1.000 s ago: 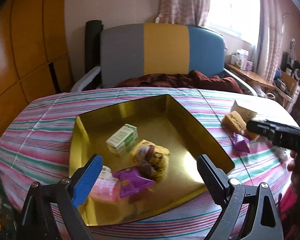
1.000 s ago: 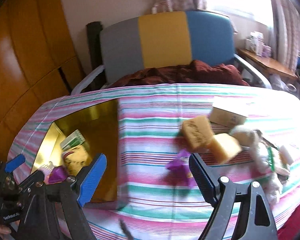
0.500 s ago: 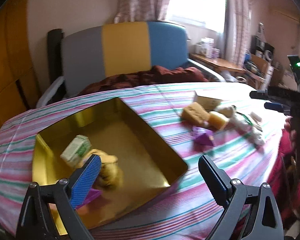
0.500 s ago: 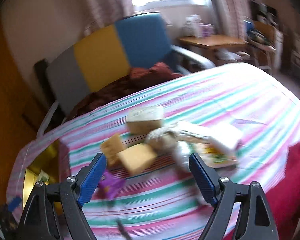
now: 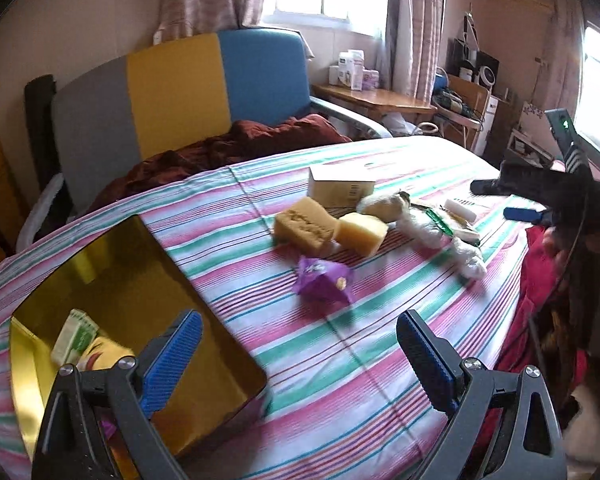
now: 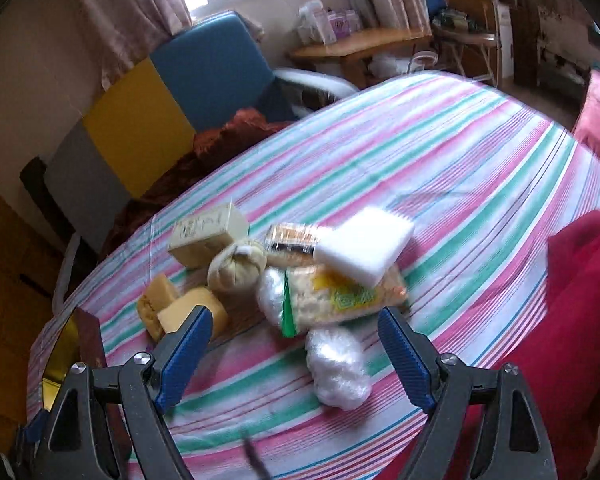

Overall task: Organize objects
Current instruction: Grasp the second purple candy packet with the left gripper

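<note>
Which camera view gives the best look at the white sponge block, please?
The right wrist view: the white sponge block lies unobstructed on the snack packet. The left wrist view shows only a distant sliver.

The tablecloth (image 5: 380, 360) under both sets of jaws is striped pink, green and white. A purple wrapper (image 5: 323, 278) lies ahead of the blue-padded left jaws; the gold tray (image 5: 220, 320) is beside them. A white sponge (image 6: 364, 250) tops a yellow-green packet (image 6: 344, 296) ahead of the right jaws.

The gold tray (image 6: 66, 350) is cut off at the frame edge (its contents hidden); the snack packet (image 6: 340, 294) print is blurred.
</note>
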Action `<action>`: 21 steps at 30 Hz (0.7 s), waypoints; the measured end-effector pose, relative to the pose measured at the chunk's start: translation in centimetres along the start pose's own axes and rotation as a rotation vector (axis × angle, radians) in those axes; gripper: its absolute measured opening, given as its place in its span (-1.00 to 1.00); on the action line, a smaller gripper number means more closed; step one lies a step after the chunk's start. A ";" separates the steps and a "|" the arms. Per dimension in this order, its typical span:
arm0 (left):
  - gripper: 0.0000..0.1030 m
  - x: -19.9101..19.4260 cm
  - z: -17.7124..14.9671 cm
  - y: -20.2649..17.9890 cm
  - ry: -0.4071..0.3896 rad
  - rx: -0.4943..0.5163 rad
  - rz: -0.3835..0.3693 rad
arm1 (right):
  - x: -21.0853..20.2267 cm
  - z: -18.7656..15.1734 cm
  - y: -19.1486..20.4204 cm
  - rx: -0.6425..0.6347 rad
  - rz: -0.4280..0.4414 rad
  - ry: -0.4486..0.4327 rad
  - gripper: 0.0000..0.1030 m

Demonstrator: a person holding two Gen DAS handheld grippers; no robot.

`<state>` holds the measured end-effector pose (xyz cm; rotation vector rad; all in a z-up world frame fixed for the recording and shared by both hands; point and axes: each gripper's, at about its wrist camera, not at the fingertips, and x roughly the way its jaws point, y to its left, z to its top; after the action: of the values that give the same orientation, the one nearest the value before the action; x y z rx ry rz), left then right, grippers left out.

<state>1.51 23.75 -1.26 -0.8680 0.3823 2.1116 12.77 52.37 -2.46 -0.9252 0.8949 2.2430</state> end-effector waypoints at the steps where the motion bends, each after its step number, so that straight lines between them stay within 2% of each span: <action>1: 0.91 0.6 0.4 -0.4 0.007 0.009 -0.005 | 0.0 0.1 -0.2 0.003 0.012 -0.003 0.68; 8: 0.90 5.4 2.6 -2.0 0.086 0.052 -0.001 | 0.3 0.1 -1.2 0.052 0.080 0.019 0.68; 13: 0.89 9.4 3.7 -2.2 0.174 0.009 0.008 | 0.6 0.2 -1.4 0.062 0.124 0.043 0.68; 18: 0.89 13.1 4.3 -2.0 0.228 -0.037 0.085 | 0.9 0.2 -1.9 0.097 0.165 0.050 0.68; 21: 0.89 14.9 4.2 -2.3 0.257 -0.018 0.107 | 1.1 0.2 -2.2 0.117 0.191 0.059 0.68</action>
<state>-5.16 35.91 -8.61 -1.1572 0.5542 2.1073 13.54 54.13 -3.95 -0.8887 1.1719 2.3032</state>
